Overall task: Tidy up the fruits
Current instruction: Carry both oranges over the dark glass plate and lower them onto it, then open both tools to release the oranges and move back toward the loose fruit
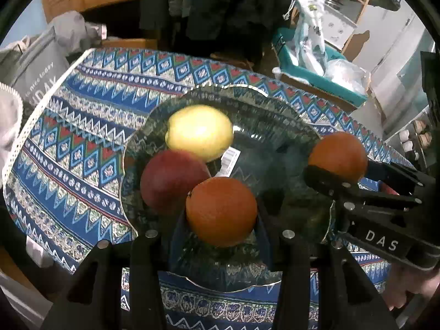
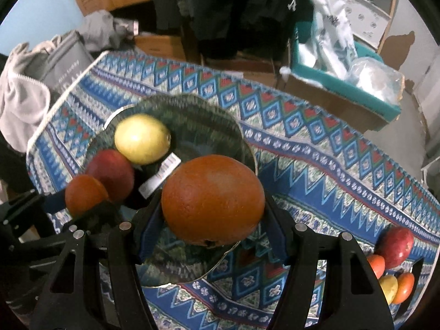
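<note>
The left gripper (image 1: 221, 236) is gripping an orange (image 1: 221, 211), its jaws clamped on the fruit's two sides, and is holding it over the near part of a glass plate (image 1: 264, 121). In the right wrist view this same orange (image 2: 85, 194) is showing at the left, beside the black frame of the left gripper.

The right gripper (image 2: 213, 220) is gripping a second orange (image 2: 213, 202), its jaws likewise pressing against both sides of it. That orange is hanging over the plate's right-hand rim (image 2: 209, 110) as the right camera sees it; in the left wrist view it (image 1: 338, 156) is sitting at the plate's right edge with the right gripper (image 1: 334, 178) reaching in from the lower right.

Just beyond the left-hand orange, a red apple (image 1: 173, 180) is lying on the plate, and past it a yellow fruit (image 1: 200, 132) that may be a lemon or a pale apple is resting against it. A white barcode label (image 1: 229, 161) is showing through the glass near them.

The plate is sitting on a tabletop covered by a patterned blue cloth (image 1: 90, 126). Toward the near right corner of the cloth, well apart from the plate, more fruit is lying in a group: a red apple (image 2: 397, 243), a yellow piece and orange ones, partly hidden.

Behind the tabletop, a teal box (image 1: 316, 78) is holding plastic bags, and dark clothing (image 1: 220, 5) is hanging.
</note>
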A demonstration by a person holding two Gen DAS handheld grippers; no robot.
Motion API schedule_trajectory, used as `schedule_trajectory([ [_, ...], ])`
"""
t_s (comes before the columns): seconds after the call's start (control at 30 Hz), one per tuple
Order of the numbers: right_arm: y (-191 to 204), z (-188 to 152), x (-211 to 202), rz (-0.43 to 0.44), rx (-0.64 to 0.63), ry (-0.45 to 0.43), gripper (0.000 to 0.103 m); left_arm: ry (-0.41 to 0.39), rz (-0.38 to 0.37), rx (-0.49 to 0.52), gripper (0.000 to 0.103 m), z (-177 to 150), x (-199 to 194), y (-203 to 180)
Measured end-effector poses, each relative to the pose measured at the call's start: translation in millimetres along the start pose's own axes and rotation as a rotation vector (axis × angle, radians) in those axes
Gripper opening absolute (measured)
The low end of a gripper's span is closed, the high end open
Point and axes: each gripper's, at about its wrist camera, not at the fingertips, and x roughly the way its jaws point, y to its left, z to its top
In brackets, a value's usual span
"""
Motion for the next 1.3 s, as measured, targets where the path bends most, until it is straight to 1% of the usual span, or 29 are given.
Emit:
schedule_trajectory([
  [0.17, 0.7, -2.4, 8.5, 0.009, -0.007, 0.024, 0.067, 0.025, 0.007, -0.008, 0.048, -0.9, 5.8, -0.7],
  [0.23, -0.4, -2.8, 9.5, 0.01, -0.004, 0.027, 0.067, 0.026, 0.006, -0.009, 0.05, -0.8, 6.5, -0.4],
  [0.27, -1.1, -3.1, 10.2, 0.014, 0.0, 0.029, 0.068, 0.023, 0.008, -0.008, 0.05, -0.7, 6.2, -0.5],
  [0.33, -4.2, -3.7, 12.0, 0.025, 0.015, 0.037, 0.068, 0.013, 0.016, -0.002, 0.056, -0.3, 4.5, -0.8],
  [0.4, -6.4, -4.1, 13.4, 0.027, 0.023, 0.043, 0.068, 0.004, 0.024, 0.001, 0.059, 0.1, 2.1, -1.4],
  [0.67, -7.6, -7.0, 11.7, 0.028, 0.032, 0.046, 0.068, -0.008, 0.031, 0.026, 0.06, 1.5, -5.8, -6.5],
  [0.8, -5.4, -8.3, 11.4, 0.024, 0.025, 0.044, 0.069, -0.026, 0.032, 0.037, 0.064, 2.2, -12.9, -8.9],
  [0.9, -4.9, -8.4, 4.8, 0.04, 0.028, 0.005, 0.07, -0.039, 0.029, 0.033, 0.064, 2.8, -18.4, -8.7],
  [0.97, -5.0, -5.4, -2.8, 0.025, 0.027, -0.024, 0.077, -0.047, 0.026, 0.028, 0.064, 4.0, -22.2, -7.5],
  [1.1, -7.3, -0.6, -14.6, 0.024, 0.035, -0.055, 0.078, -0.056, 0.03, 0.034, 0.064, 5.4, -27.1, -8.8],
  [1.3, -10.1, 1.0, -33.0, -0.043, 0.022, -0.096, 0.078, -0.086, 0.018, 0.044, 0.064, 7.6, -40.1, -13.8],
])
